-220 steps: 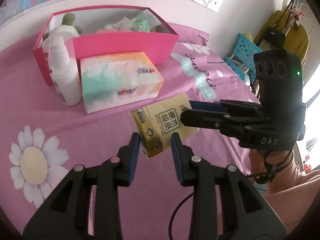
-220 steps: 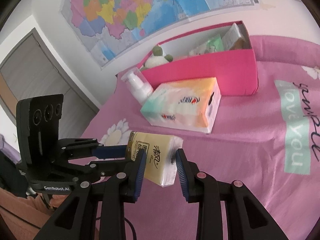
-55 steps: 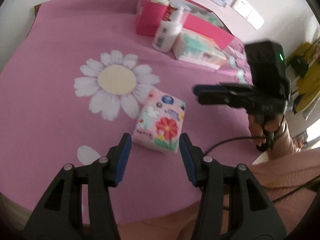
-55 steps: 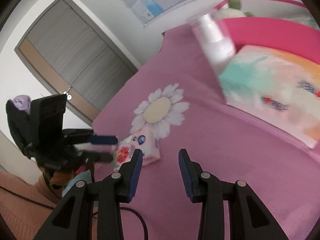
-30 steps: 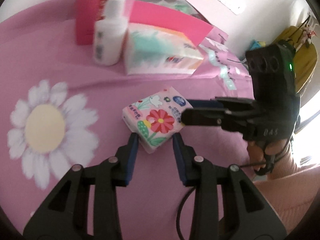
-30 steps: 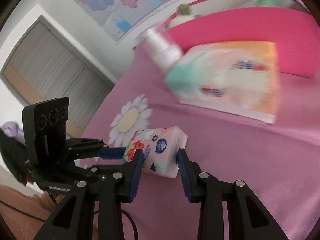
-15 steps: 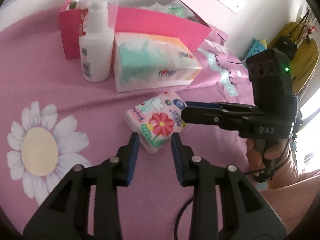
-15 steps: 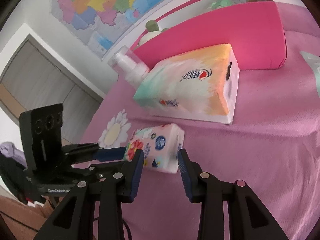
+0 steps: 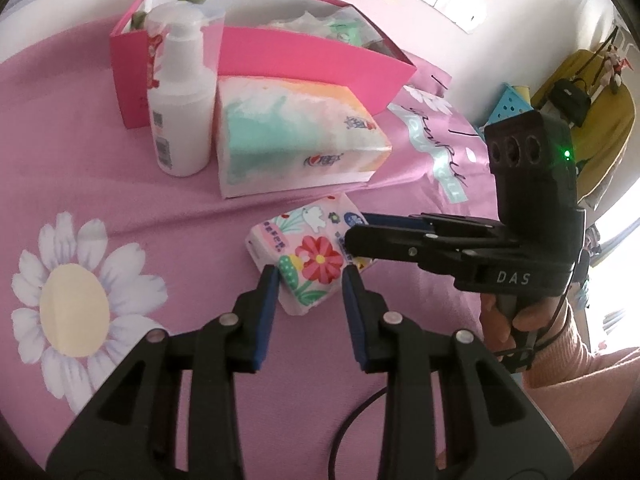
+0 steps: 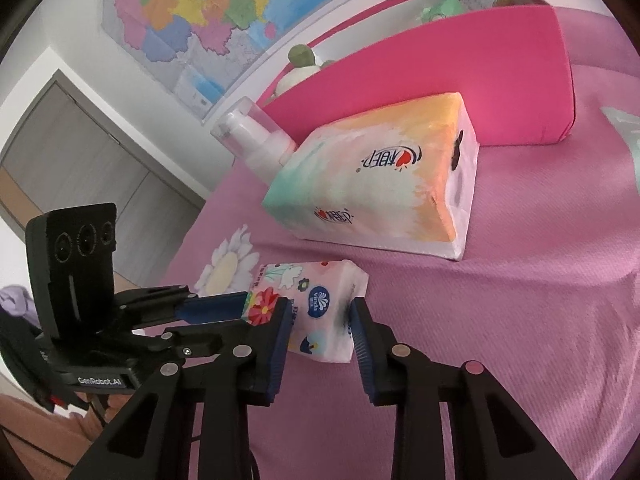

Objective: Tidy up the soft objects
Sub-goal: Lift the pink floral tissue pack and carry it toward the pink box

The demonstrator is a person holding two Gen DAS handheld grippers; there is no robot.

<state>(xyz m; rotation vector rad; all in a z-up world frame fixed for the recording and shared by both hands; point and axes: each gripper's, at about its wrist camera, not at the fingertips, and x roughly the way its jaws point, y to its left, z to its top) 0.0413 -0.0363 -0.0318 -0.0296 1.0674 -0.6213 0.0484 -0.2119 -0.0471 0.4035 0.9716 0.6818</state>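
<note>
- Left wrist view: the left hand-held gripper (image 9: 309, 276) has its blue pads set on either side of the near corner of the small flowered tissue pack (image 9: 308, 252); both pads appear to touch the wrapper, so I read it as closed on the pack.
- The right hand-held gripper (image 9: 356, 232) comes in from the right and meets the pack's far right end. In the right wrist view its jaws are closing with the pack (image 10: 316, 312) between them, and both pads already press the wrapper.
- The pack lies low over the pink bedspread (image 9: 80, 176), just near of the large tissue pack (image 9: 296, 140); whether it rests on the cloth or is lifted clear I cannot tell.
- Farther off, a white pump bottle (image 9: 180, 120) stands touching the left end of the large pack, and the pink box (image 9: 312, 56) sits behind both with soft things already in it.
- My judgement: the step in hand is carrying the small pack to the box. To do it well, let the right grip settle before moving, squeeze only enough to dent the wrapper, and keep both hands level with each other so the soft pack does not twist or slip.
- Lift it over the large pack and the bottle's pump head, then lower it into a free part of the box before letting go.
</note>
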